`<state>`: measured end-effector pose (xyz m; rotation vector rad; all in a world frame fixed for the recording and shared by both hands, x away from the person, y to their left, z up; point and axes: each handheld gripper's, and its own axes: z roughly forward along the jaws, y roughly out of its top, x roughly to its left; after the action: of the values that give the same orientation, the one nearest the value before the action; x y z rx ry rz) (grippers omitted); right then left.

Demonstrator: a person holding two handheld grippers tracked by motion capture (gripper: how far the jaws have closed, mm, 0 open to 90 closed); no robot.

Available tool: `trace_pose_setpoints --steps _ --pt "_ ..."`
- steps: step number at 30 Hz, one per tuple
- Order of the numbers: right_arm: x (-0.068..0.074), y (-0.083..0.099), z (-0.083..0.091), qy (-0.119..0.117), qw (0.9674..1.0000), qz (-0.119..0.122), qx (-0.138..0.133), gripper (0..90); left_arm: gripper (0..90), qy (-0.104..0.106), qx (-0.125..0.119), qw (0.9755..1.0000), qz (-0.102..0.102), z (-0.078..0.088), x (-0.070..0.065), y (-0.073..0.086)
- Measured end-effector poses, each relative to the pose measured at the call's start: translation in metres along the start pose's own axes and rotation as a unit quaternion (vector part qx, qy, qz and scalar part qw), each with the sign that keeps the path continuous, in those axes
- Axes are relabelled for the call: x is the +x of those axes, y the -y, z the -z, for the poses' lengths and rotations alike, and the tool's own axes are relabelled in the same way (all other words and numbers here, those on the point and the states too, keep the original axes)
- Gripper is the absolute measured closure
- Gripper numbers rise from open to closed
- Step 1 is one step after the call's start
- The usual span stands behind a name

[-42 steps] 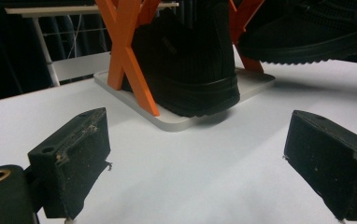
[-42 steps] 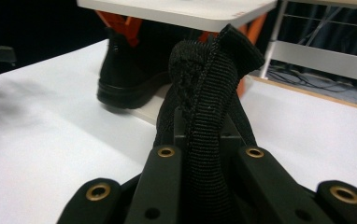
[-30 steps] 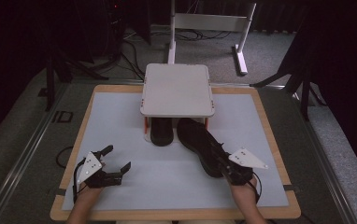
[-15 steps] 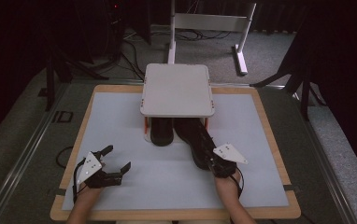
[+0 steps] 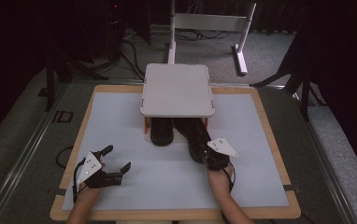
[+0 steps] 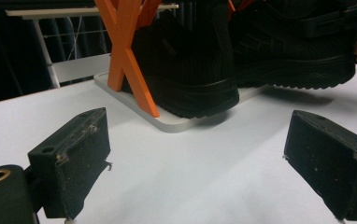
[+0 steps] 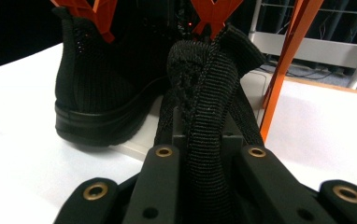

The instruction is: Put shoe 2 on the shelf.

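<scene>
Two black shoes sit under a small white rack [image 5: 176,88] with orange legs [image 6: 130,56]. The left shoe [image 5: 161,133] stands heel-out on the rack's base plate [image 6: 167,122]. The right shoe [image 5: 194,137] pokes out from under the shelf, and my right gripper [image 5: 209,154] is shut on its heel. In the right gripper view the jaws clamp the heel strap [image 7: 204,112], with the other shoe [image 7: 97,93] to its left. My left gripper [image 5: 113,163] rests open on the mat at the front left, nothing between its pads [image 6: 74,158], facing the left shoe [image 6: 186,60].
A pale mat [image 5: 120,121] covers a wooden-edged board [image 5: 176,215]. A white metal stand [image 5: 209,23] and cables lie on the grey floor behind the table. Dark stand legs [image 5: 303,79] flank the board at both sides.
My right gripper has moved left and toward the rack with the right shoe, pushing it further under the shelf. The left gripper has stayed put.
</scene>
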<state>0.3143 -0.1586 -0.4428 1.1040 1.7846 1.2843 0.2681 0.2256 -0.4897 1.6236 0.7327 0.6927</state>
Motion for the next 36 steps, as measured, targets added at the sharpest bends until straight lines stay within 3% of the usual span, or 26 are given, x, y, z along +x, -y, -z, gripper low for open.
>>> trace_pose_setpoints --steps 6,10,16,20,25,32,36 --pt "0.002 0.0 -0.01 -0.006 1.0 -0.001 0.0 79.4 7.6 0.0 -0.001 1.0 0.0 0.0 0.0 0.0" --pt "0.006 0.0 -0.014 -0.021 0.9998 0.004 -0.006 56.6 7.6 0.0 -0.001 1.0 0.0 0.0 0.0 0.0" --pt "0.014 -0.013 -0.001 -0.042 0.9988 0.007 -0.023 44.9 7.6 0.0 -0.001 1.0 0.0 0.0 0.0 0.0" --pt "0.01 -0.018 0.012 -0.044 0.9986 -0.012 -0.028 44.9 7.5 0.0 -0.001 1.0 -0.001 0.0 0.0 0.0" --pt "0.007 -0.021 0.031 -0.046 0.9985 -0.001 -0.031 48.4 7.6 0.0 0.0 1.0 0.0 0.0 0.0 0.0" --pt "0.002 -0.018 0.06 -0.044 0.9981 -0.007 -0.042 53.1 7.6 0.0 0.0 1.0 0.001 0.0 0.0 0.0" --pt "-0.002 -0.008 0.079 -0.045 0.9979 -0.013 -0.045 60.6 7.6 0.0 0.001 1.0 0.001 0.0 0.0 0.0"
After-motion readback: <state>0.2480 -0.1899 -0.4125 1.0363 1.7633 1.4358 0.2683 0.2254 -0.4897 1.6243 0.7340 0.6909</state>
